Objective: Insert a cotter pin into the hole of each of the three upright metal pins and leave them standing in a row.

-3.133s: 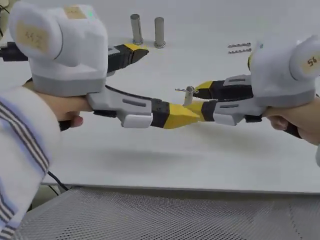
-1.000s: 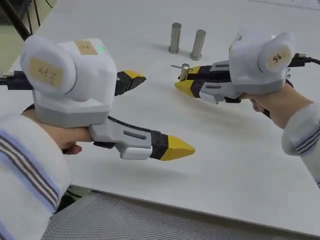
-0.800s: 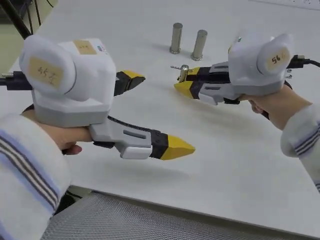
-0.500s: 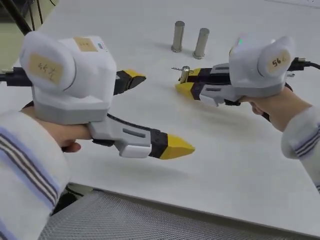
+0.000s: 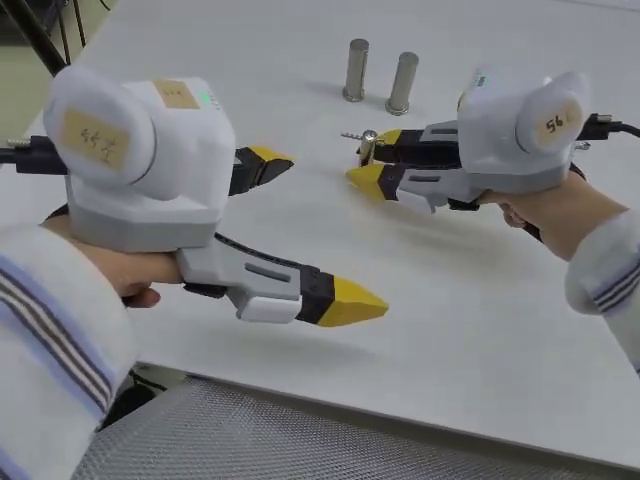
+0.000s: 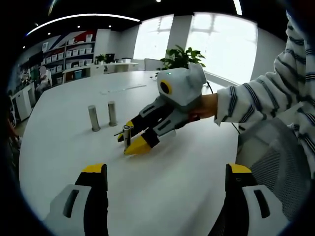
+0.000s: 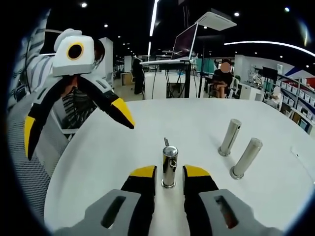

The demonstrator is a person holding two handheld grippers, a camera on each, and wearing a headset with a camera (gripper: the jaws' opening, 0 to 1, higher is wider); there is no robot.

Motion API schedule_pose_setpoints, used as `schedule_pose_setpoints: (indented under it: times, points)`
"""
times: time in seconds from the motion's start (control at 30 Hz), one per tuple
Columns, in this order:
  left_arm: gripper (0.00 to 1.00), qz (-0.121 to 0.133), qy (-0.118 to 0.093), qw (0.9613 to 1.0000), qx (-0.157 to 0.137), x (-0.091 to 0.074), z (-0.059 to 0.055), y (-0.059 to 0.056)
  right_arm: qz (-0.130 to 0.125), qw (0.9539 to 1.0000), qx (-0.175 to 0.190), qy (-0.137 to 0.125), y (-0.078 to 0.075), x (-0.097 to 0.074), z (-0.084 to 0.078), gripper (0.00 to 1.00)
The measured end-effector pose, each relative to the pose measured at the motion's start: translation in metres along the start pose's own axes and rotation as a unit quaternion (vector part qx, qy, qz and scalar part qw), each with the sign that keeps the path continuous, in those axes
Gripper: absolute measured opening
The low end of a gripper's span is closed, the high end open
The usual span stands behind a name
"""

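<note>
Flanking metal pin (image 7: pixel 170 162), right gripper (image 5: pixel 373 156) level

One steel pin (image 7: pixel 170 167) stands upright on the counter (image 5: pixel 450 300) between my right fingers (image 7: pixel 142 179), cotter pin (image 5: pixel 350 134) poking sideways through its top. Second pin (image 5: pixel 356 68) and third pin (image 5: pixel 403 80) stand upright nearby, side by side.

Head cam sits high, looks fwd & down over the worktop (image 5: pixel 480 330), left gripper (image 5: pixel 330 230) close in front, right gripper (image 5: pixel 368 155) farther off. Left gripper cam rides low, faces across at the right gripper from mid range; right gripper cam, also low, is v. near the metal pin (image 7: pixel 170 164) betw. its jaws, facing the left gripper. All 3 share that pin + two plain pins (image 5: pixel 356 70).
</note>
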State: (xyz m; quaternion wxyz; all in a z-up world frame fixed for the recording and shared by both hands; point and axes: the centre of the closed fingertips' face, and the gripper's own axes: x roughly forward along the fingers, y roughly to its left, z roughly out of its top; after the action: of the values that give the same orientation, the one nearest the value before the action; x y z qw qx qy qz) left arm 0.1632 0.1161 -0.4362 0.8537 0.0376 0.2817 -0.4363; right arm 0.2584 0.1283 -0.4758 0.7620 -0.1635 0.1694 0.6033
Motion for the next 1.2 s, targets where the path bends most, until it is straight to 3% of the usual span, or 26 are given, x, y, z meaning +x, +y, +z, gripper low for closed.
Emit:
schedule_pose_setpoints:
  times: [0.13,0.33,0.5,0.63,0.77,0.9,1.2]
  points:
    - [0.99,0.005,-0.002,1.0,0.001,-0.003,0.002,0.002,0.002,1.0,-0.001,-0.001,0.003,-0.005,0.005,0.19]
    - [0.99,0.011,-0.013,0.9999,0.0,-0.008,0.009,0.003,-0.013,0.9996,0.003,-0.023,0.015,-0.04,0.031,0.31]
    - [0.99,0.018,-0.02,0.9996,-0.005,-0.011,0.014,0.005,-0.029,0.9985,0.027,-0.038,0.02,-0.073,0.042,0.39]
    - [0.96,0.022,-0.05,0.9983,-0.019,-0.015,0.027,0.005,-0.043,0.9966,0.058,-0.04,0.026,-0.099,0.04,0.45]
    - [0.95,0.023,-0.049,0.9984,-0.012,-0.016,0.031,0.003,-0.063,0.9937,0.087,-0.033,0.031,-0.121,0.034,0.5]
    - [0.94,0.025,-0.048,0.9985,-0.006,-0.018,0.035,0.002,-0.094,0.9888,0.111,-0.032,0.032,-0.14,0.028,0.56]
    - [0.93,0.026,-0.075,0.9967,-0.018,-0.02,0.05,0.003,-0.163,0.9701,0.177,-0.034,0.031,-0.172,0.012,0.78]
